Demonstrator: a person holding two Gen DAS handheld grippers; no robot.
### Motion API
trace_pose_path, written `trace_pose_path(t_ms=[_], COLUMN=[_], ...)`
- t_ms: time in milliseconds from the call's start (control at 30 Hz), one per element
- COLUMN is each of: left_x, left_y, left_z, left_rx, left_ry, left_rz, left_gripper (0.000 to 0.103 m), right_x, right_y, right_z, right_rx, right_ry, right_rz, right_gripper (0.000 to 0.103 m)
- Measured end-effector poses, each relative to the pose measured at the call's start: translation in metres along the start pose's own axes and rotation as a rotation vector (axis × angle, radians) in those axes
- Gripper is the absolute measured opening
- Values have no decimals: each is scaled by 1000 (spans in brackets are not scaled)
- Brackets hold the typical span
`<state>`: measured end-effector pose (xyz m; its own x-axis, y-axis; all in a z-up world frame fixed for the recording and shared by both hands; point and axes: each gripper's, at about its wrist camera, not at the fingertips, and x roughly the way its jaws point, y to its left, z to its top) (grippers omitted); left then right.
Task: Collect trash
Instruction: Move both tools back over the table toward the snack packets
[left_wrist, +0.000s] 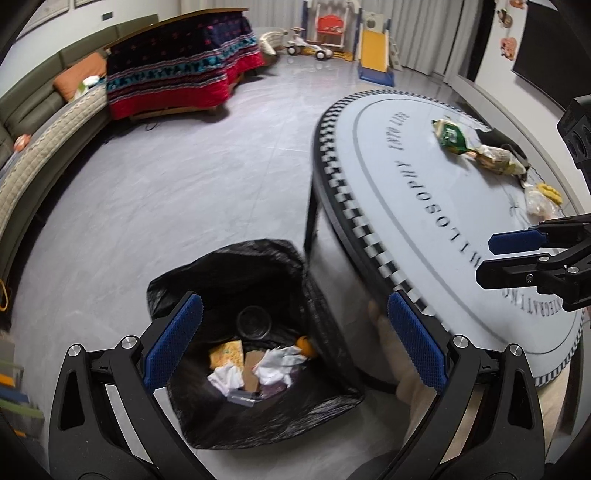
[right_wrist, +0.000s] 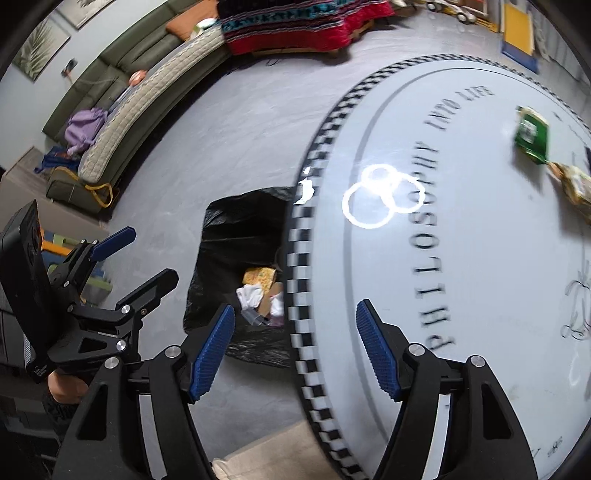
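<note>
Left gripper (left_wrist: 291, 339) hangs over the bin (left_wrist: 255, 325), jaws spread, nothing between them. Right gripper (right_wrist: 295, 350) is spread too and empty, straddling the table (right_wrist: 480, 258) rim, one pad over floor, one over tabletop.

Bin stands on the floor just beside the table edge, black liner open, already holding crumpled paper, a yellow wrapper, an orange and a clear cup.

Step looks like the return leg: both tools empty, more trash to fetch. Leftovers sit at the far side of the table: green wrapper (right_wrist: 532, 136), tan wrapper (right_wrist: 574, 182) just beside it, maybe touching, and a clear bag (left_wrist: 541, 197) nearer the right gripper in the left view.

Green wrapper lies flat, long axis roughly running away from the bin, toward the tan one. Next move calls for a reach across the table, jaws set across the short side, pinching low since it's thin.

Both views are motion-blurred, so fine detail is unclear.
</note>
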<state>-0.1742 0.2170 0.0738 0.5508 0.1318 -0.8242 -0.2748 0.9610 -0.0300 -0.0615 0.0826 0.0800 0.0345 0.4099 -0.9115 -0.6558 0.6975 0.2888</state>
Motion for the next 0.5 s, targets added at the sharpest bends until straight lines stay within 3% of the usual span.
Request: trace_pose_path(t_ms=[500], left_x=[63], left_y=[-121], left_z=[97], left_rx=[132], left_ry=[21], left_rz=[-105], left_gripper=[97], right_x=[-62], right_y=[-172], right_z=[22], right_rx=[361], right_ry=[-113], right_rz=[-152], right_gripper=[76])
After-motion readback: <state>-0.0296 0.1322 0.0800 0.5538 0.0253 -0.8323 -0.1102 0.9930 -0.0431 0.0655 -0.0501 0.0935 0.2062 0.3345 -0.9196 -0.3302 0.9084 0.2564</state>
